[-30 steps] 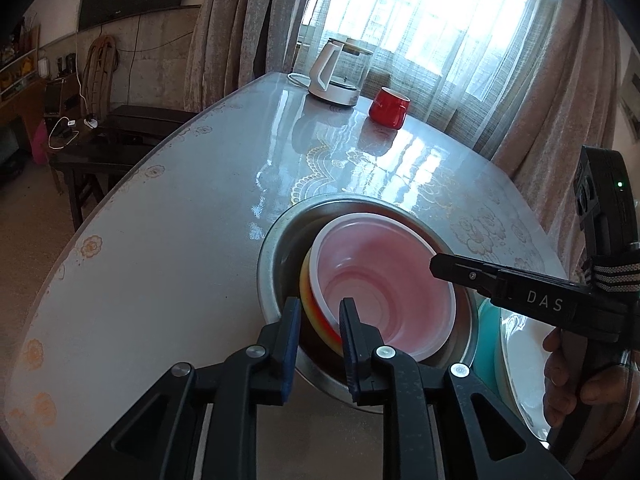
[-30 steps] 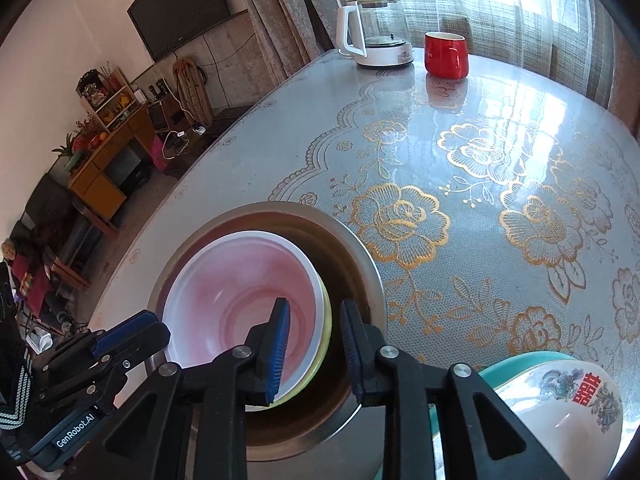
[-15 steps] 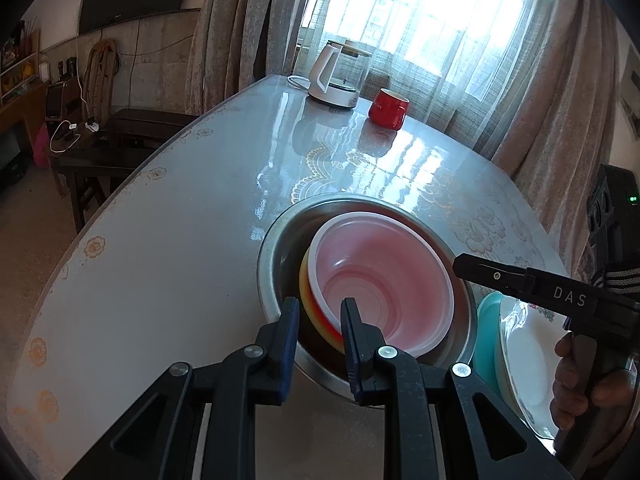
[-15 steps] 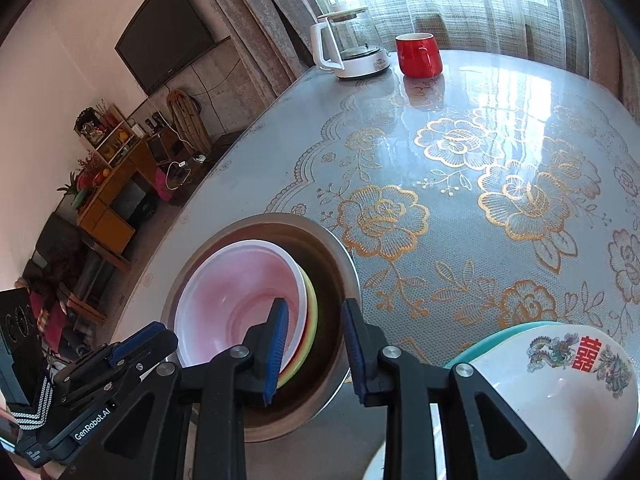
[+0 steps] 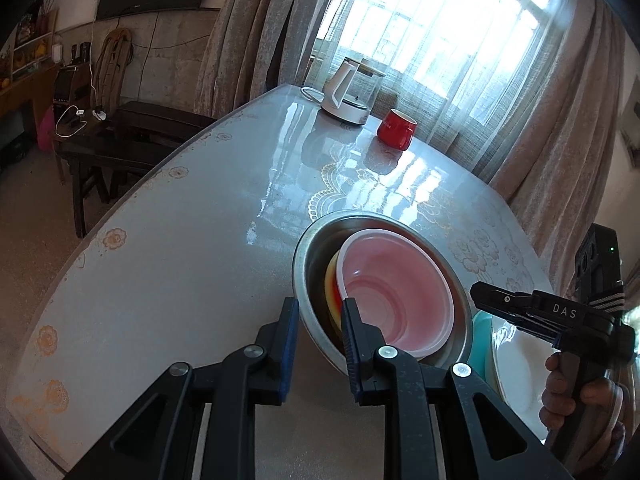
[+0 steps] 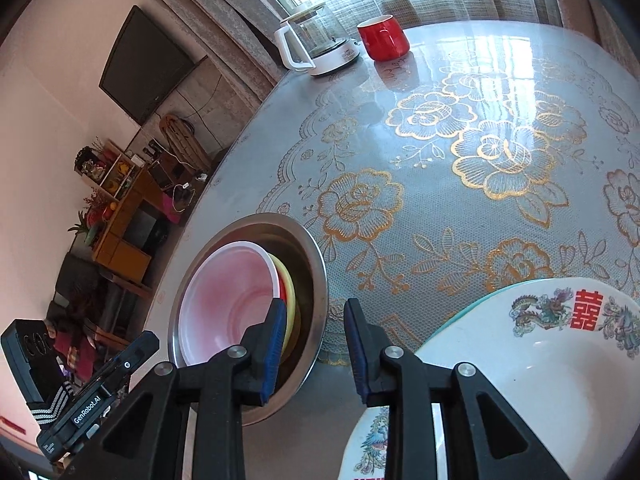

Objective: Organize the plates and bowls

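Left claw (image 5: pixel 318 334): jaws parted, nothing between them, hanging over the near rim of the steel basin (image 5: pixel 310 240). Its right finger overlaps the basin's edge in the left view; contact cannot be told.

Right claw (image 6: pixel 310 334): jaws parted, empty, hanging over the gap between the basin (image 6: pixel 318 258) and the white plate (image 6: pixel 520 380). In the left view the right claw (image 5: pixel 480 294) points in from the right, level with the basin's far side, with a hand (image 5: pixel 580 396) wrapped round its grip.

Bowls: a pink bowl (image 5: pixel 396 288) with a white rim sits nested in the basin, tilted toward the left claw. Under it show a red rim and a yellow rim (image 6: pixel 290 280) of more bowls, stacked off-centre. The basin is shiny metal, wide-lipped, and stands on the counter (image 5: pixel 180 260).

Plates: the white plate, with dragon and bird prints and a red double-happiness sign (image 6: pixel 586 309), lies just right of the basin. A teal plate (image 6: pixel 480 304) lies under it, only its edge showing.

Around: the counter has a glossy cover with gold flower lace. At its far end, well apart from the stack, stand a white kettle (image 5: pixel 346 94) and a red mug (image 5: pixel 396 128), close together. Curtains and a bright window lie behind. A dark side table (image 5: pixel 120 140) and a television (image 6: pixel 144 68) are off to the left.
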Tool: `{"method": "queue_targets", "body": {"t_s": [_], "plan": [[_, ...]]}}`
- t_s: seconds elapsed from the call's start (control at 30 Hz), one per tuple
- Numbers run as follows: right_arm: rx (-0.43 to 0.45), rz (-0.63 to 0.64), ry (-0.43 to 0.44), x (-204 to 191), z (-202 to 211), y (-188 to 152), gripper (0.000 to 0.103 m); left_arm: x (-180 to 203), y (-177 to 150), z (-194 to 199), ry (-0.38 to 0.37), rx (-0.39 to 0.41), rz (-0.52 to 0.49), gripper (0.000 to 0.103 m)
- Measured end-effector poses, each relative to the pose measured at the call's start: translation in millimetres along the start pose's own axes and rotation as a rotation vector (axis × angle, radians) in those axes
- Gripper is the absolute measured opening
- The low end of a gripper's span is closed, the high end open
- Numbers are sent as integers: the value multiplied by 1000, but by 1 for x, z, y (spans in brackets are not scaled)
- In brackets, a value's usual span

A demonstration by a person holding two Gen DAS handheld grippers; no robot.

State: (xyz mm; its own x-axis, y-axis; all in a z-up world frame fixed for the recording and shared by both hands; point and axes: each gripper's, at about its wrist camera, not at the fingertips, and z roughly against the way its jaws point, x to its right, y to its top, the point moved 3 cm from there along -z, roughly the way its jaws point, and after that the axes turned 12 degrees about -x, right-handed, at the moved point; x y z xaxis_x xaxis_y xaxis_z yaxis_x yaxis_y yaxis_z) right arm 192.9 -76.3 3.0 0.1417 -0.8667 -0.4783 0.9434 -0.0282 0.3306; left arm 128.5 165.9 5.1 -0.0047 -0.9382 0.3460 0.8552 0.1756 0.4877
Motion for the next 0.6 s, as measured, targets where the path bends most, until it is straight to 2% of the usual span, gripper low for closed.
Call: {"method": "queue_targets", "body": {"t_s": [0.3, 0.53, 0.6], "plan": [[15, 40, -24, 1, 2, -5, 30, -12, -5, -3, 10, -22, 20, 22], [53, 113, -104, -9, 5, -11, 27, -9, -3, -8, -1, -29, -5, 22], [38, 128, -98, -9, 4, -12, 27, -9, -2, -9, 3, -17, -15, 23]]}}
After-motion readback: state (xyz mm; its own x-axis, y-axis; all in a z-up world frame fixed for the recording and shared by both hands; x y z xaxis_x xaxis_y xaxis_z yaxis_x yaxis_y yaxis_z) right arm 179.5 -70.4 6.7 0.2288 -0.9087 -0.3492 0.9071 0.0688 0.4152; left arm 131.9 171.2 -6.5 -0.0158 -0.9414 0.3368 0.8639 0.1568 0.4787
